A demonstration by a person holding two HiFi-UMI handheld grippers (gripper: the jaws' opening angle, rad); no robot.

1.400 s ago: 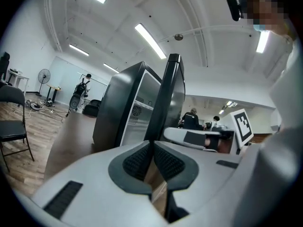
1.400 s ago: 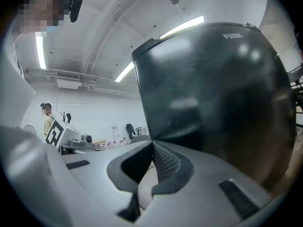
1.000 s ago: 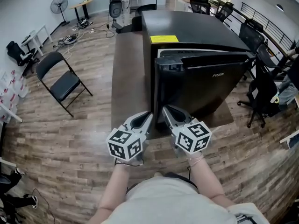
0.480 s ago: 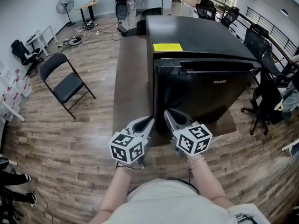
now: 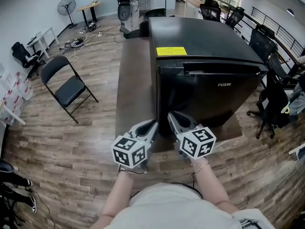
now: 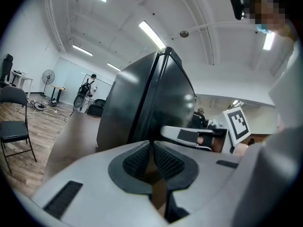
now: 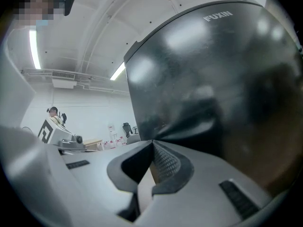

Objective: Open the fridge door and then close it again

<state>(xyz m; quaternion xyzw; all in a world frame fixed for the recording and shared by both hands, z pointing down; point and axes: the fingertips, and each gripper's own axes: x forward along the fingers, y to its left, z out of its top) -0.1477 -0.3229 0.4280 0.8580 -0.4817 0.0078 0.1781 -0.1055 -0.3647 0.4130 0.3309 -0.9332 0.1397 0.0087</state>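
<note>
A black fridge (image 5: 205,42) stands on a brown mat, and its door (image 5: 209,99) sits flush against the body. A yellow label (image 5: 171,51) is on the top. My left gripper (image 5: 153,123) is shut and empty, just left of the fridge's near corner. My right gripper (image 5: 169,114) is also shut and empty, with its tips close against the door's lower left edge. The left gripper view shows that gripper's closed pads (image 6: 152,143) with the fridge corner (image 6: 142,108) ahead. The right gripper view shows its closed pads (image 7: 152,143) before the glossy door (image 7: 213,79).
The brown mat (image 5: 136,80) extends left of the fridge. A black folding chair (image 5: 66,85) stands on the wood floor at the left. Office chairs (image 5: 274,99) crowd the right side. A fan (image 5: 67,6) and cables lie at the far left.
The fridge door was slightly ajar, with a pale strip showing at its top, and now sits shut. Both grippers stay low by the door's left edge, shifted only slightly.
</note>
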